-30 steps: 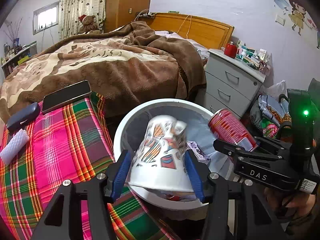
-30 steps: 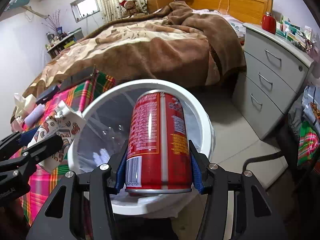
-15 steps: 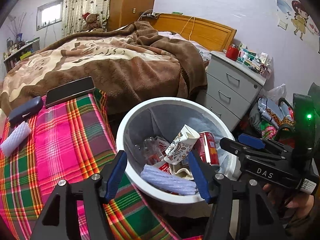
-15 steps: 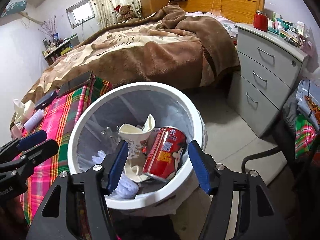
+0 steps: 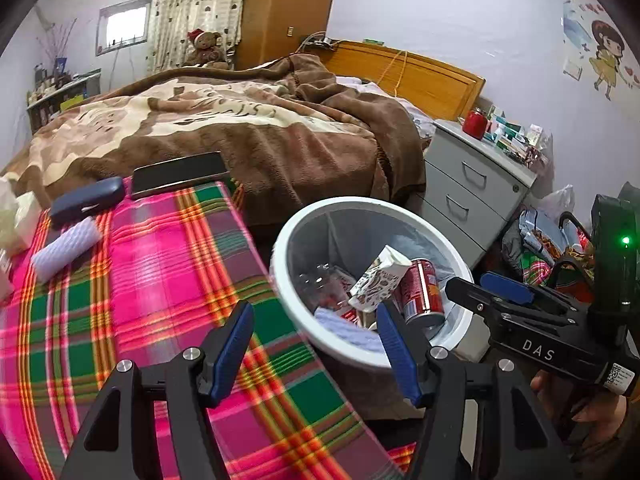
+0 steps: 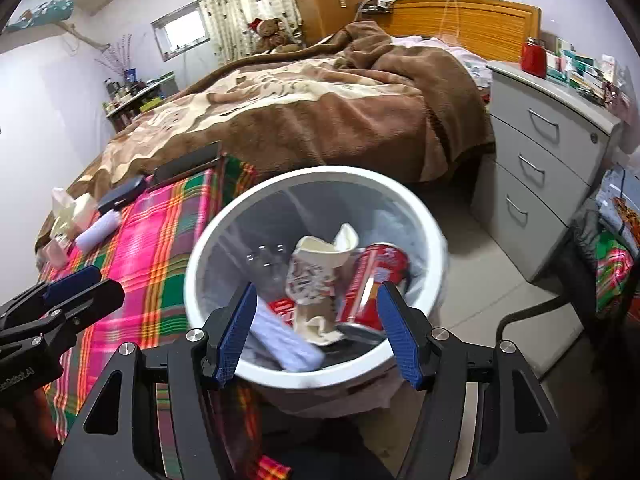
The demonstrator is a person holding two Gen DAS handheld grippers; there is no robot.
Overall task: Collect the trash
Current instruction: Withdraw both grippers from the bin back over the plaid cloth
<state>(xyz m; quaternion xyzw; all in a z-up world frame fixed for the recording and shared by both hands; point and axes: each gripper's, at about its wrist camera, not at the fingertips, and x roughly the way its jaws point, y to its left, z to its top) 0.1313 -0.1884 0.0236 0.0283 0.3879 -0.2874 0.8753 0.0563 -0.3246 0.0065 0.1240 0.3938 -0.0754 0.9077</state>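
- The can (image 6: 374,286) is seen in the bin (image 6: 208,248), long axis tilted, base nearest the right gripper (image 6: 316,334), beside the carton (image 6: 316,284).
- Both grippers' jaws are held wide and empty; the left gripper (image 5: 316,354) is over the plaid cloth (image 5: 132,304).
- The gripper-holding hand (image 5: 596,412) is shown only in the left view.

In the bin (image 6: 224,240), the cup (image 6: 316,276) lies left of the can (image 6: 368,280); the table (image 5: 120,280) stands left of the bin.
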